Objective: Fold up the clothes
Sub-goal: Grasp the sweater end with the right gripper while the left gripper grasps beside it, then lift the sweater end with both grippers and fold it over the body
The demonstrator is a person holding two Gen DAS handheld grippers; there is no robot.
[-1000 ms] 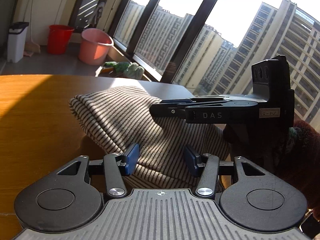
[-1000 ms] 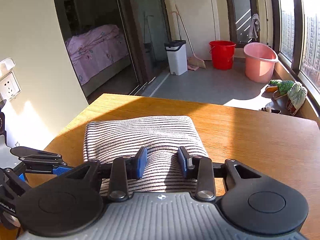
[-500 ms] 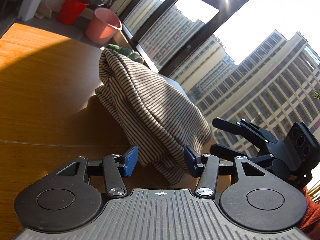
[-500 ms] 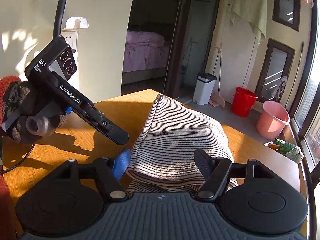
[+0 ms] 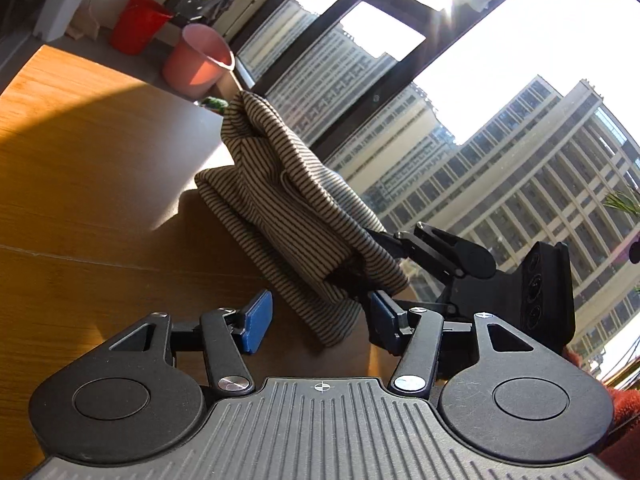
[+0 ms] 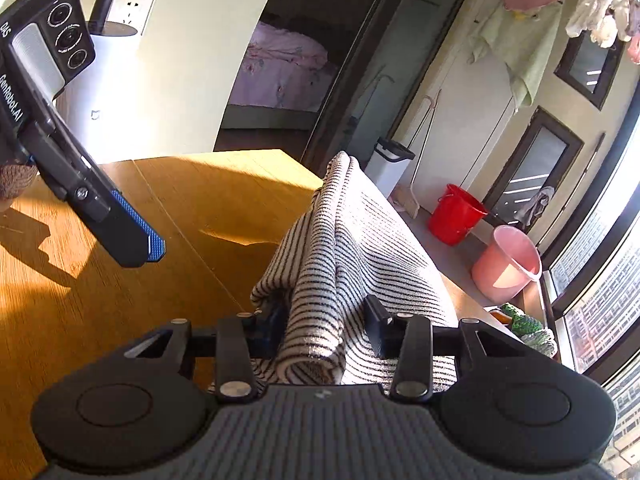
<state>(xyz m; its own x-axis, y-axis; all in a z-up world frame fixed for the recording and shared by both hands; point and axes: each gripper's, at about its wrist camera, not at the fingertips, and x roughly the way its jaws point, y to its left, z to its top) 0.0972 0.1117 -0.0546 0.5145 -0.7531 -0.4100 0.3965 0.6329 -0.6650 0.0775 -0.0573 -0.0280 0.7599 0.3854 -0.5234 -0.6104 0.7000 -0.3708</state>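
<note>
A folded striped cloth [image 5: 288,200] is raised off the wooden table [image 5: 100,200], with its far end still resting there. My right gripper [image 6: 326,318] is closing on a rolled fold of the striped cloth [image 6: 340,248], and the pads press it. In the left wrist view its black fingers [image 5: 440,246] reach into the cloth from the right. My left gripper [image 5: 320,322] is opening. The cloth's lower corner hangs between its blue pads [image 5: 258,326] without touching them. In the right wrist view one left finger [image 6: 132,236] hovers over the table [image 6: 100,300], left of the cloth.
A pink bucket [image 6: 506,264], a red bucket [image 6: 456,216] and a white bin [image 6: 390,168] stand on the floor beyond the table's far edge. Green items [image 6: 524,322] lie by the window. A white appliance [image 6: 104,92] stands at the wall on the left.
The cloth lay flat on the table a second ago and now stands lifted. My right gripper opened wide, then closed on its edge. Both grippers rolled, and the left one's jaws widened a little.
</note>
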